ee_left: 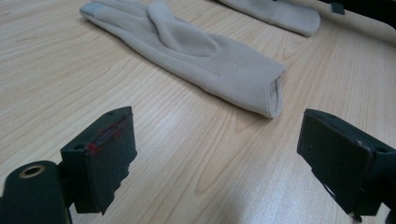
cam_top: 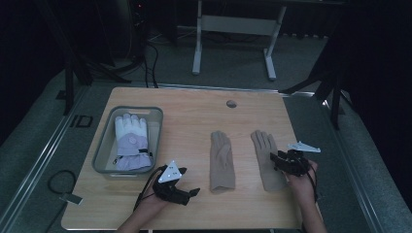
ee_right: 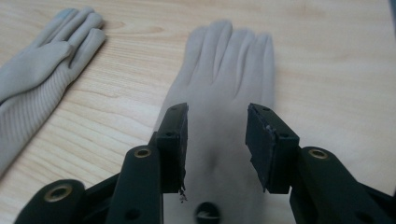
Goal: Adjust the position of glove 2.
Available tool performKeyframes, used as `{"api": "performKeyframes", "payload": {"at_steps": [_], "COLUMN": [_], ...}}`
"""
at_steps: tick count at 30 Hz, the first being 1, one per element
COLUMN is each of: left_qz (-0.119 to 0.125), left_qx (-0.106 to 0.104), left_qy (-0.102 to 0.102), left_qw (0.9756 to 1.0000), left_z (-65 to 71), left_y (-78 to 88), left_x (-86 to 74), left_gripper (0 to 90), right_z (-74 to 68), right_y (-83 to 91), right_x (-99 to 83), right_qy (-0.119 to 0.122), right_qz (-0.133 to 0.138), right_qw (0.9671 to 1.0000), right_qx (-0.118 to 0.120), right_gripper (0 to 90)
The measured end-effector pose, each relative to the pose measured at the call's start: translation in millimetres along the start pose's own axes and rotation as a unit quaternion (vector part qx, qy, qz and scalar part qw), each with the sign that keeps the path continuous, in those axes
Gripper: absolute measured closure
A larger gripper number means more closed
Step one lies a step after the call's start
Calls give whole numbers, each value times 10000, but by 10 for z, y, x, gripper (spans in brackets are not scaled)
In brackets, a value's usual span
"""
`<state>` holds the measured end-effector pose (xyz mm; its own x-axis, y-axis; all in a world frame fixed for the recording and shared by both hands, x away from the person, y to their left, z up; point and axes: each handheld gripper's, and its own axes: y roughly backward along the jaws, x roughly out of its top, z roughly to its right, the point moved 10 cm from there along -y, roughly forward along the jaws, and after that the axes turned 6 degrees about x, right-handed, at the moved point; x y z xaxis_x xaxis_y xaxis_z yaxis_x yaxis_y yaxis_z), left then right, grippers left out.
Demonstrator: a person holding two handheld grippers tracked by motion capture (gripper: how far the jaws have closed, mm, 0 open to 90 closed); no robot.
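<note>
Gloves, two beige: right glove (cam_top: 266,164) flat on table (cam_top: 194,116), right gripper (cam_top: 278,160) over its cuff end, jaws partly open astride it, gripping nothing. Left glove (cam_top: 222,162) just beside, apart. Left gripper (cam_top: 193,192) near table's front edge, jaws wide, empty, aimed at left glove's cuff. Grey bin (cam_top: 102,155) at left holds a white-lilac ski glove (cam_top: 131,143).

Dim room, soft close-up focus
</note>
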<state>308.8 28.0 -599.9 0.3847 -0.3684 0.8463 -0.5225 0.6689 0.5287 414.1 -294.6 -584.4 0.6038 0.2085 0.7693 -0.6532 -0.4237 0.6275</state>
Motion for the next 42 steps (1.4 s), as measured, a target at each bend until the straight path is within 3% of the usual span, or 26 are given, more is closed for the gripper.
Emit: {"api": "performKeyframes", "payload": {"at_steps": [2,5,13,20,22,25,26,27,29,31,35,37,38,42], "left_qz": [0,-10,0,-3,-18,-18,-19,-18,-17,-7,-5,-5,9,27], "left_qx": [-4,-9,-34,-42,-48,-57,-59,-61,-58,-60,-60,-55,-40,-27], "left_qy": [-3,-17,-39,-66,-75,-75,-80,-78,-85,-74,-61,-64,-56,-54], "left_qw": [10000,10000,10000,10000,10000,10000,9999,9999,9999,10000,10000,10000,10000,10000], "left_z": [1,6,15,17,19,23,27,28,31,33,32,30,17,11], "left_y": [-6,-12,-9,-11,-17,-19,-22,-23,-24,-24,-26,-24,-16,-6], "left_x": [-2,-6,-16,-27,-35,-36,-38,-37,-36,-33,-33,-33,-25,-19], "left_gripper": [117,117,117,117,117,117,117,117,117,117,117,117,117,117], "right_z": [12,42,93,66,40,29,29,20,20,16,-48,-48,-157,-264], "right_y": [43,63,-77,-193,-292,-287,-287,-294,-299,-303,-300,-300,-284,-233], "right_x": [53,81,-8,-97,-218,-223,-223,-220,-216,-214,-177,-177,-95,54], "right_qy": [285,541,774,778,955,891,891,842,784,692,-16,-16,-97,-182], "right_qz": [149,146,-217,-449,-659,-661,-661,-597,-545,-519,-499,-499,-421,-278], "right_qw": [9994,9981,9959,9943,9916,9923,9923,9937,9950,9961,9985,9985,9985,9986], "right_qx": [137,256,423,567,579,547,547,434,282,188,-242,-242,-333,-415], "right_gripper": [595,598,565,557,594,608,638,742,785,794,824,824,827,827]}}
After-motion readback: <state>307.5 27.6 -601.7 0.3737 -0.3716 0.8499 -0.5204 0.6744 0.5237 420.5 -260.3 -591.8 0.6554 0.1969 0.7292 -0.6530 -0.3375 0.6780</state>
